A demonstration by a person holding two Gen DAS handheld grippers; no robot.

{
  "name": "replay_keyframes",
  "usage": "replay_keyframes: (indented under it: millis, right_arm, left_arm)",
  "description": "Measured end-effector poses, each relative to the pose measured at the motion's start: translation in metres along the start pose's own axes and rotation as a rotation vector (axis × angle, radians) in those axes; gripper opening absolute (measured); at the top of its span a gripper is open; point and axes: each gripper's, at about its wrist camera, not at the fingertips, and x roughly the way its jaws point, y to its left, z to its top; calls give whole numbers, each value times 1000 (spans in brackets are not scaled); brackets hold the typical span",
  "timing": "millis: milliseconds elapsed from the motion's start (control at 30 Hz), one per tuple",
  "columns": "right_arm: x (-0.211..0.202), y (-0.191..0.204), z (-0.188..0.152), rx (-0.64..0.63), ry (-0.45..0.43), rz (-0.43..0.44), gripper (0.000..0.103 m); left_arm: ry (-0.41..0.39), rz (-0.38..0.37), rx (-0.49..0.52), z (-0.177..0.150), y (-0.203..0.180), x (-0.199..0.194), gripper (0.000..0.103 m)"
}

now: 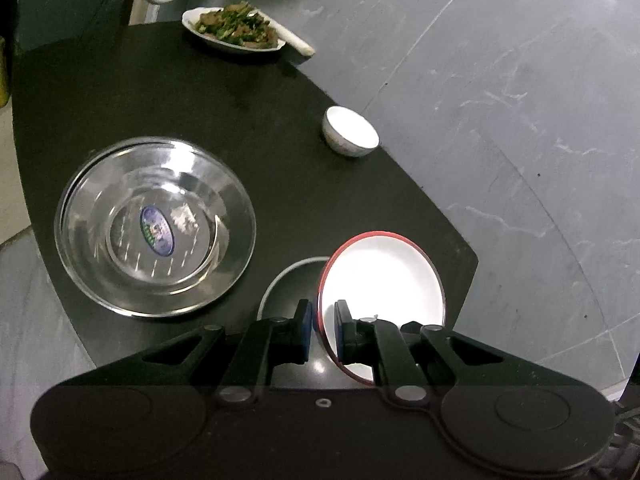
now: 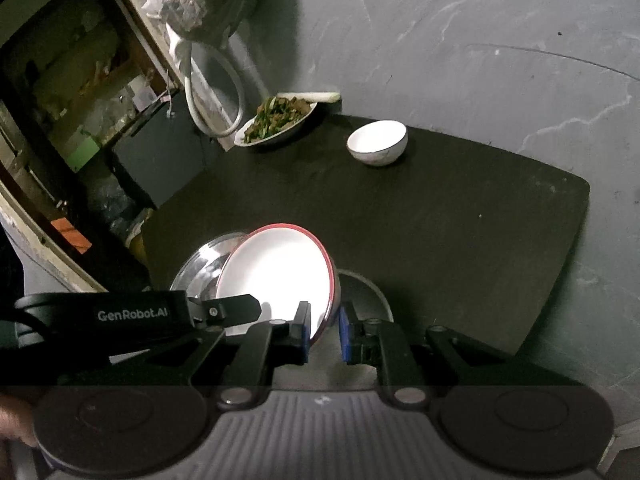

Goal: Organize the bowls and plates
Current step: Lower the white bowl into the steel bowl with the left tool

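Dark table [image 1: 240, 92] on grey marbled floor [image 1: 520, 120]; left gripper [image 1: 324, 330] and right gripper [image 2: 325, 330] each clamp the red-rimmed plate [image 1: 384, 276] near the table's front edge; steel basin [image 1: 156, 224] left, white bowl [image 1: 351, 131] at right edge

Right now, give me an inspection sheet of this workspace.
Surface: dark table, mostly bare.
Job's things: red-rimmed plate held tilted by both claws; steel basin and small white bowl on the table.
Clutter: dish of cooked greens at the far edge, a white stalk beside it.
Grippers: left claw and right claw each clamp the plate's rim.
Cables: white hose loop beyond the table.
Surroundings: grey marbled floor; cluttered open cabinet.
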Motion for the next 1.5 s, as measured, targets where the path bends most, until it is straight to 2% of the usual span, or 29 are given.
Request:
replay_keyframes:
  millis: [500, 1133, 1500]
  right_arm:
    - [17, -12, 2, -24, 140, 2, 16]
    - [33, -22, 6, -42, 227, 36, 16]
    - [36, -26, 4, -33, 247, 58, 17]
  left_arm:
    - [66, 22, -39, -5, 6, 21, 12]
    - [123, 106, -26, -10, 2, 34, 12]
    - [118, 126, -27, -11, -3, 33, 15]
